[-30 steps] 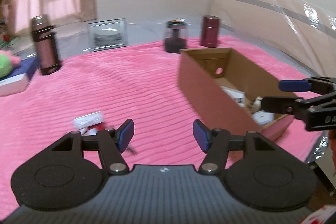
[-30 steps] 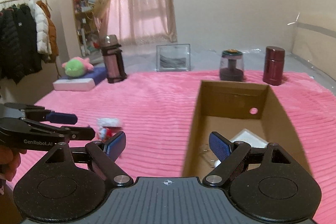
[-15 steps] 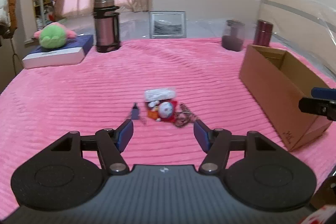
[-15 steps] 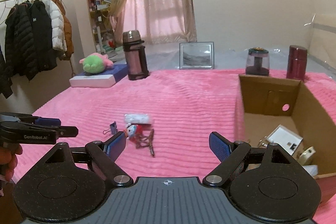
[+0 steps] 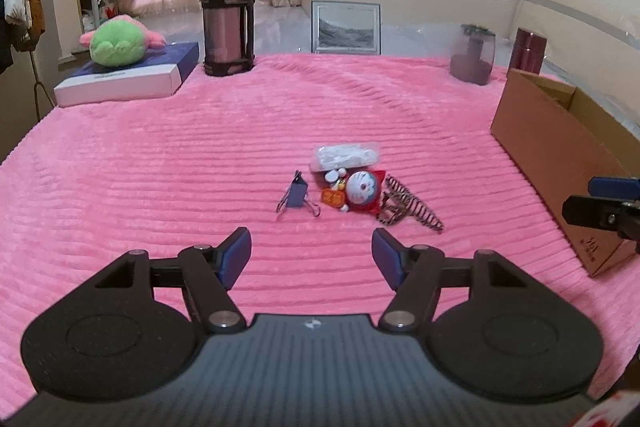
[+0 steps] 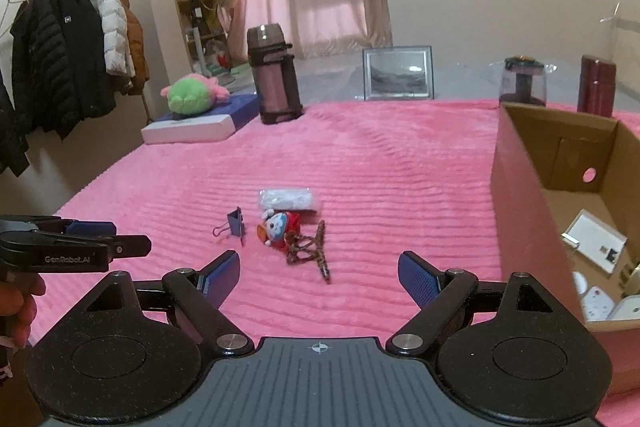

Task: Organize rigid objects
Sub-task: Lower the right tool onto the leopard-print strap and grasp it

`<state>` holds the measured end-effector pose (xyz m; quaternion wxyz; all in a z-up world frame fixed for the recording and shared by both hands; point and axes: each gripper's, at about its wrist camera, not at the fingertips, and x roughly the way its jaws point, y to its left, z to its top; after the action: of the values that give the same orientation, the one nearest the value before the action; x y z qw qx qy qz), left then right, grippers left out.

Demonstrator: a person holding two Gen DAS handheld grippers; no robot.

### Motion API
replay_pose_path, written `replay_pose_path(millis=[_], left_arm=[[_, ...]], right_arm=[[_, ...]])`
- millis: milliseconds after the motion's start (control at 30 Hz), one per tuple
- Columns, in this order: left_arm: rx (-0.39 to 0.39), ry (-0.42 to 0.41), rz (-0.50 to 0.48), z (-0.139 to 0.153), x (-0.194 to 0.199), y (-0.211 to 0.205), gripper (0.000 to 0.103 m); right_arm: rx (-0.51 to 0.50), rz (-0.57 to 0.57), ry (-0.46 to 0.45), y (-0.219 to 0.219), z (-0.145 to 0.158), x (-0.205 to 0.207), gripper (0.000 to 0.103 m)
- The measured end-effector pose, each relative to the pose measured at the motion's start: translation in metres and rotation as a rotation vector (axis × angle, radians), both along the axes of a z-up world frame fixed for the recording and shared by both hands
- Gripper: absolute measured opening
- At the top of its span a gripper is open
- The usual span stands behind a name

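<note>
Jackets (image 6: 76, 55) hang at far left, then a green plush toy (image 5: 116, 43) on a flat box (image 5: 128, 79), a steel flask (image 5: 228, 21) and a picture frame (image 5: 346, 29). Mid-bed (image 5: 160, 167) lie a binder clip (image 5: 297, 193), a clear packet (image 5: 346, 157), a Doraemon charm (image 5: 360, 189) and a striped cord (image 5: 412, 209), nothing blocking them. The left hand-held gripper (image 5: 311, 259), empty, has just been opening; the right hand-held gripper (image 6: 319, 273) gapes empty. The cardboard box (image 6: 532, 211) at right is cut off, its contents partly hidden.

the cardboard box (image 6: 532, 211) is cut off at the right edge, its contents only partly seen; the clear bag's (image 5: 345, 155) contents are too blurred to be identified.
</note>
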<state>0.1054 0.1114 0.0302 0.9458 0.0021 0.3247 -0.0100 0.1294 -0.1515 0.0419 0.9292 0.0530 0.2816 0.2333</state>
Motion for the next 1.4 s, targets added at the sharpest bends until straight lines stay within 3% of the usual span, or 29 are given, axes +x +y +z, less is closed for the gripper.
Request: replay_pose_path(millis=[567, 1133, 1200, 1267, 1400], left_arm=[[-0.001, 0.085, -0.009, -0.045, 0.055, 0.021, 0.063], [0.002, 0.06, -0.025, -0.06, 0.1, 0.038, 0.063], [0.003, 0.058, -0.032, -0.062, 0.104, 0.038, 0.063], [0.003, 0.058, -0.042, -0.065, 0.11, 0.037, 0.063], [0.001, 0.061, -0.055, -0.071, 0.119, 0.035, 0.063]], right_arm=[[-0.024, 0.052, 0.08, 0.05, -0.048, 0.058, 0.083], [-0.054, 0.089, 0.098, 0.091, -0.089, 0.117, 0.083], [-0.061, 0.09, 0.095, 0.092, -0.095, 0.125, 0.08], [-0.068, 0.096, 0.096, 0.093, -0.1, 0.133, 0.069], [-0.095, 0.1, 0.102, 0.093, -0.109, 0.146, 0.062]])
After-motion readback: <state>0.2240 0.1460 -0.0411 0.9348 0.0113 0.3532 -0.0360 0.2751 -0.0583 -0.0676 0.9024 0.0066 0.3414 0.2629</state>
